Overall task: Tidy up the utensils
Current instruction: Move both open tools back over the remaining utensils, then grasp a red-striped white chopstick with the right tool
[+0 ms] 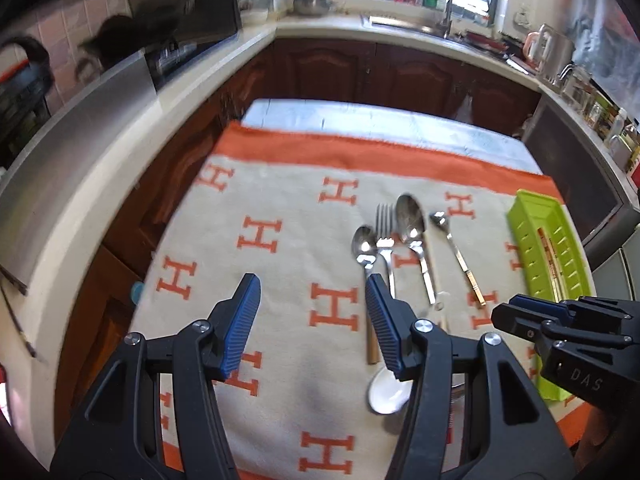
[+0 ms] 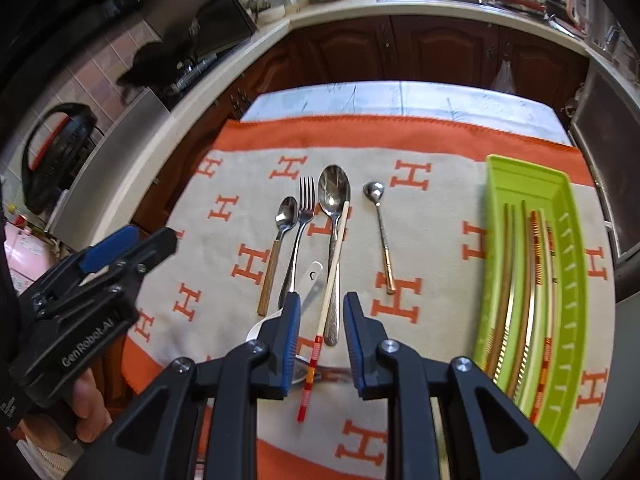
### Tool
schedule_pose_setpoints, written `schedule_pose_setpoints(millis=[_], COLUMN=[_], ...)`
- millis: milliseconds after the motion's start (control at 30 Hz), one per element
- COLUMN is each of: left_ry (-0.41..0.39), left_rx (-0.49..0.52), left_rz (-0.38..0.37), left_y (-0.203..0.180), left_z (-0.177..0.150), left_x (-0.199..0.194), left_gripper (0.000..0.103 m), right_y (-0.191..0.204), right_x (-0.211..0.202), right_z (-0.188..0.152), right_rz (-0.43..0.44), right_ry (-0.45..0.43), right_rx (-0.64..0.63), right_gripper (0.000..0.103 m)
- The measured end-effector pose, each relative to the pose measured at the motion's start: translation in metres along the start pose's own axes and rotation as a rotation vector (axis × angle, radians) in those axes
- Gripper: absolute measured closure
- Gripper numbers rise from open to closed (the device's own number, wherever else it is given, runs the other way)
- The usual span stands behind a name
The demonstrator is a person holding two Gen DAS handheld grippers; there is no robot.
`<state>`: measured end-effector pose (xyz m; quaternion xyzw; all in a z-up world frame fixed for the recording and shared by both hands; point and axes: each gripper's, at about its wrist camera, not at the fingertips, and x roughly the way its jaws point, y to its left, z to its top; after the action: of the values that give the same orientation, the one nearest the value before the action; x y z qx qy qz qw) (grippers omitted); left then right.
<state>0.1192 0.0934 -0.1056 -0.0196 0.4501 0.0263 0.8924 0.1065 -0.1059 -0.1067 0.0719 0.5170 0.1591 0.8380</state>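
On the orange-and-cream H-patterned cloth (image 2: pixel 224 320) lie a wooden-handled spoon (image 2: pixel 276 248), a fork (image 2: pixel 298 236), a large steel spoon (image 2: pixel 333 216), a small gold-handled spoon (image 2: pixel 382 236), a white ceramic spoon (image 1: pixel 390 394) and one chopstick (image 2: pixel 330 292) with a red striped end. A green tray (image 2: pixel 576 320) at the right holds several chopsticks. My right gripper (image 2: pixel 320 312) is open, its jaws on either side of the loose chopstick, above the cloth. My left gripper (image 1: pixel 312 292) is open and empty above the cloth, left of the utensils.
The table's far edge (image 2: pixel 400 96) shows pale bare surface beyond the cloth. Dark wooden cabinets (image 2: pixel 440 52) and a pale counter curve around behind and to the left. A sink (image 1: pixel 404 24) and bottles stand at the back.
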Motion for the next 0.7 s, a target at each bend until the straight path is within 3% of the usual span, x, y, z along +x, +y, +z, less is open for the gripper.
schedule_pose_setpoints(millis=[267, 700], left_ry=[0.123, 0.176], left_rx=[-0.027, -0.024], left_rz=[-0.059, -0.1], left_y=[0.014, 0.006], left_z=[-0.017, -0.024], left_x=[0.056, 0.081], left_gripper=[0.052, 0.052], right_y=[0.009, 0.011], right_x=[0.059, 0.102], right_z=[0.006, -0.012], right_rz=[-0.037, -0.074], right_ry=[0.098, 0.238], right_rx=[-0.035, -0.053], right_gripper=[0.081, 0.082])
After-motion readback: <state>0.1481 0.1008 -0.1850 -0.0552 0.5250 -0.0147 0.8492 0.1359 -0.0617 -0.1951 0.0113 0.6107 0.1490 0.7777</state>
